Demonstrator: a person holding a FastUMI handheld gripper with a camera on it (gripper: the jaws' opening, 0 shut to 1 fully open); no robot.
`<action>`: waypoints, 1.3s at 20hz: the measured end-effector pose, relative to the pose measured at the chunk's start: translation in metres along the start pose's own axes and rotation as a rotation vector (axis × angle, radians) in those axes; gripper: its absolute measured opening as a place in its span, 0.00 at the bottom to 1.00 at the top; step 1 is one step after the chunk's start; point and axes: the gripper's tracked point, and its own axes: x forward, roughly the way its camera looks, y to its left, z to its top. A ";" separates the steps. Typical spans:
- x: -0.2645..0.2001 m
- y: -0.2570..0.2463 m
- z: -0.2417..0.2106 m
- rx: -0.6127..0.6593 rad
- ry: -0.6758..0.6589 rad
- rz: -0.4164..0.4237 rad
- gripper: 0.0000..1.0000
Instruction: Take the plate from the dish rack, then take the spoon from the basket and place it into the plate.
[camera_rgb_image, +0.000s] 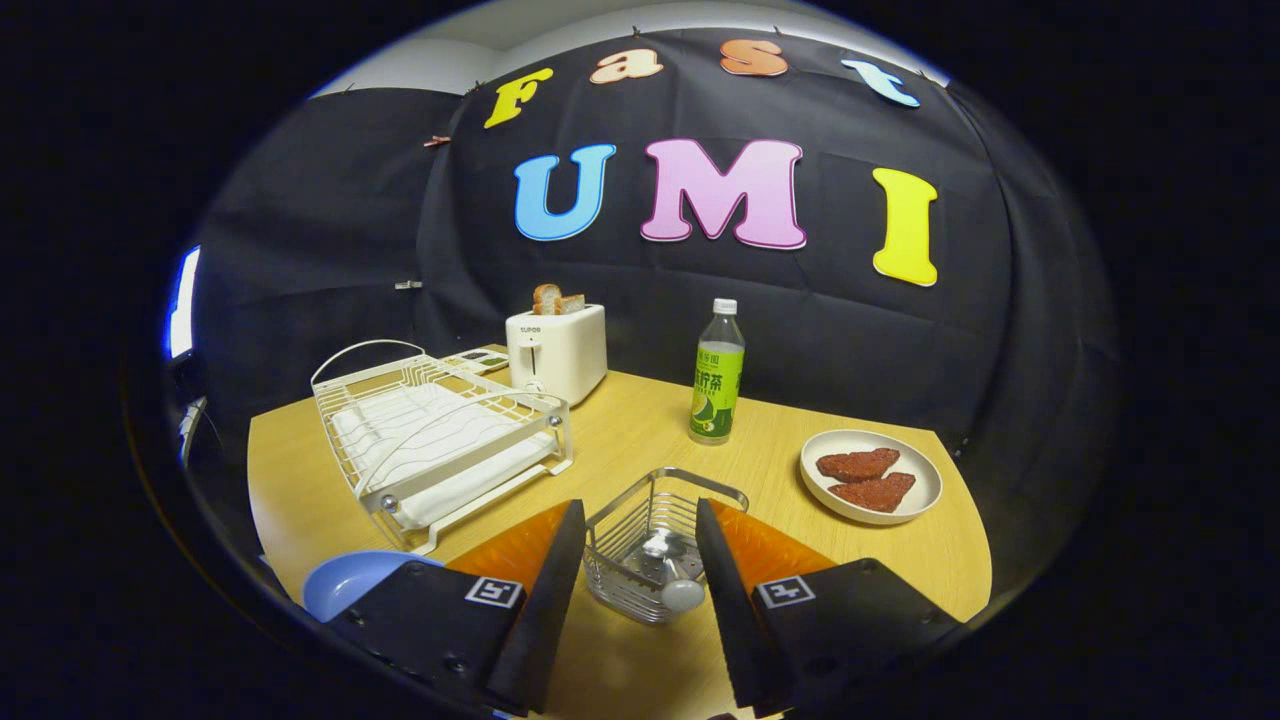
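1. Plate (350, 582): the blue plate lies flat on the bench (640, 430), just outside the left finger of the hand-held gripper and below the near corner of the dish rack. Part of it is hidden behind that finger. With the plate already out of the rack, I judge the first step done and the spoon step in hand.
2. Bench: a light wooden top that carries everything, largest to smallest as follows.
3. Dish rack (440, 440): white wire, standing left of the fingers and beyond the plate, with nothing standing in its slots that I can make out.
4. Toaster (557, 352): white, behind the rack, with toast (557, 298) sticking up from its slots.
5. Second plate (871, 476): white, off to the right of the fingers and well apart from the basket, holding two reddish-brown slices. It is not the target, as far as I can judge.
6. Bottle (717, 372): green label, white cap, upright beyond the basket.
7. Basket (655, 548): a small wire basket just ahead of the fingers, its near part between them.
8. Spoon (673, 580): a metal spoon inside the basket, its rounded end resting toward the near wall, between the fingertips.
9. Hand-held gripper (640, 660): its fingers are spread wide and hold nothing, one on each side of the basket.
10. Next move, as I judge it: lower the fingers into the basket, narrow them to clear the wire walls, and close on the spoon; then carry it left to the blue plate.
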 end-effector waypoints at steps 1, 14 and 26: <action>0.001 -0.004 -0.002 0.008 0.006 -0.012 0.69; 0.011 -0.010 -0.006 0.048 0.057 -0.047 0.22; -0.024 -0.015 0.046 0.045 0.028 -0.029 0.19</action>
